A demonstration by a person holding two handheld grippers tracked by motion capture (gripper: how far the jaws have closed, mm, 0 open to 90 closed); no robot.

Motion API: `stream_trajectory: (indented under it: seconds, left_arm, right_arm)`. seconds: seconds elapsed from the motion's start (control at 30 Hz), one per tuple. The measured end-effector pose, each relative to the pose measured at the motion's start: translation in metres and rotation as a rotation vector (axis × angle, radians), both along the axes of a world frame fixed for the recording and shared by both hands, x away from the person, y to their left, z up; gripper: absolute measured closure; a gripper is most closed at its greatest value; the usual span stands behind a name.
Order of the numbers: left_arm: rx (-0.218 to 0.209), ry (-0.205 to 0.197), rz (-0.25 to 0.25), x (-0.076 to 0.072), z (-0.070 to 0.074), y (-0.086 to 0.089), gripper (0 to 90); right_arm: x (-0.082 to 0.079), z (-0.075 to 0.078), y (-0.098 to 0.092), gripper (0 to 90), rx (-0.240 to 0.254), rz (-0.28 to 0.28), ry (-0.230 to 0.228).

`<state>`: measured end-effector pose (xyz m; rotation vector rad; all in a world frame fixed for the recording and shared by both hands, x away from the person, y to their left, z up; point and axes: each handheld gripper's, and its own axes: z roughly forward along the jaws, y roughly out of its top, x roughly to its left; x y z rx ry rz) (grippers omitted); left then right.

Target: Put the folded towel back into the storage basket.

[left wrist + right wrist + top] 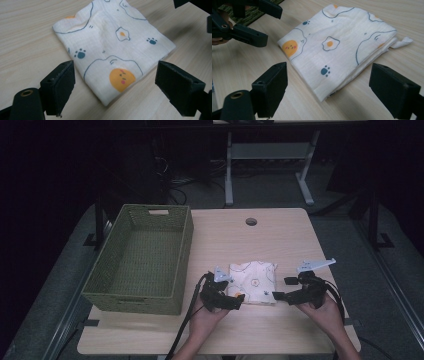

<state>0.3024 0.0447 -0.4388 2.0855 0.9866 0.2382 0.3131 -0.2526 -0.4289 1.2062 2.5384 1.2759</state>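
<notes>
- Cloth (pixel 253 282), folded into a small square with egg and paw prints, lies flat on the tabletop (pixel 280 237), just right of the green woven basket (pixel 141 259).
- The left gripper (pixel 238 299) sits at the near left corner of the cloth with its jaws spread wide and holding nothing; in the left gripper view that corner (pixel 106 101) lies between the jaws.
- The right gripper (pixel 281 288) is at the near right corner, also spread wide and empty.
- Risk: if the jaws close only on the top layer, I think the fold can open when the cloth is lifted.
- Risk: if the two sides lift unevenly, the cloth may sag or slip out.
- The basket looks empty inside; nothing is in it yet.
</notes>
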Motion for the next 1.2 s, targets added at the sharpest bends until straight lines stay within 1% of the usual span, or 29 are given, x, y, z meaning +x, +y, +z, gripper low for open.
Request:
stream_trajectory:
  seconds: [0.07,0.13,0.2,0.23,0.27,0.37,0.47,0.53,0.6,0.63,0.67,0.7,0.8,0.83,0.87,0.9,0.93,0.97,1.03,1.07,1.13,1.17,1.2]
  left_arm:
    - [0.01,-0.002,-0.001,0.004,0.001,-0.003,16.5]
    - [0.009,0.005,0.007,0.007,0.001,-0.005,16.6]
    - [0.02,0.005,0.011,0.011,0.001,-0.009,16.6]
    - [0.019,0.008,0.012,0.013,0.001,-0.01,16.6]
    - [0.019,0.012,0.012,0.014,0.002,-0.011,16.6]
    - [0.017,0.026,0.017,0.022,0.002,-0.016,16.6]
    - [0.021,0.032,0.017,0.026,0.002,-0.018,16.6]
    - [0.026,0.031,0.022,0.029,0.003,-0.02,16.6]
    - [0.027,0.045,0.026,0.034,0.002,-0.024,16.9]
    - [0.036,0.045,0.025,0.035,0.002,-0.025,16.9]
    - [0.044,0.044,0.027,0.037,0.001,-0.027,16.9]
    - [0.048,0.051,0.029,0.039,0.0,-0.029,16.9]
    - [0.064,0.067,0.032,0.043,-0.004,-0.031,17.6]
    - [0.074,0.075,0.028,0.044,-0.006,-0.032,20.3]
    - [0.086,0.076,0.033,0.045,-0.007,-0.032,21.8]
    - [0.099,0.072,0.04,0.045,-0.009,-0.033,22.0]
    - [0.101,0.074,0.047,0.046,-0.01,-0.032,22.0]
    - [0.101,0.079,0.046,0.046,-0.011,-0.032,23.7]
    - [0.114,0.088,0.053,0.048,-0.013,-0.03,26.8]
    - [0.113,0.091,0.064,0.049,-0.014,-0.03,28.6]
    - [0.126,0.1,0.062,0.05,-0.016,-0.029,30.5]
    - [0.126,0.101,0.066,0.051,-0.016,-0.029,31.5]
    - [0.134,0.099,0.066,0.051,-0.017,-0.029,32.1]
  right_arm:
    - [0.004,0.0,0.001,15.1,0.004,-0.002,0.009]
    - [0.008,0.001,0.002,15.6,0.01,0.002,0.015]
    - [0.014,0.002,0.004,15.9,0.005,0.003,0.018]
    - [0.016,0.001,0.004,16.9,0.016,0.001,0.018]
    - [0.019,0.001,0.004,17.0,0.021,0.0,0.032]
    - [0.028,0.004,0.007,17.3,0.023,-0.002,0.037]
    - [0.032,0.006,0.01,17.6,0.024,-0.01,0.031]
    - [0.04,0.007,0.012,17.6,0.014,-0.011,0.051]
    - [0.046,0.006,0.012,21.3,0.014,-0.016,0.044]
    - [0.053,0.003,0.014,21.6,0.009,-0.033,0.06]
    - [0.053,0.003,0.014,21.6,0.009,-0.033,0.06]
    - [0.057,0.001,0.015,22.0,-0.003,-0.035,0.073]
    - [0.065,-0.003,0.019,24.9,-0.021,-0.048,0.086]
    - [0.067,-0.004,0.02,25.9,-0.031,-0.045,0.088]
    - [0.069,-0.005,0.022,27.4,-0.05,-0.047,0.083]
    - [0.074,-0.009,0.024,29.5,-0.067,-0.055,0.095]
    - [0.074,-0.009,0.024,29.5,-0.067,-0.055,0.095]
    - [0.077,-0.011,0.025,30.1,-0.072,-0.053,0.108]
    - [0.08,-0.015,0.029,30.8,-0.094,-0.052,0.114]
    - [0.081,-0.017,0.03,31.0,-0.1,-0.052,0.119]
    - [0.083,-0.02,0.032,32.0,-0.119,-0.055,0.125]
    - [0.083,-0.021,0.033,32.2,-0.134,-0.061,0.124]
    - [0.083,-0.023,0.033,32.7,-0.138,-0.06,0.124]
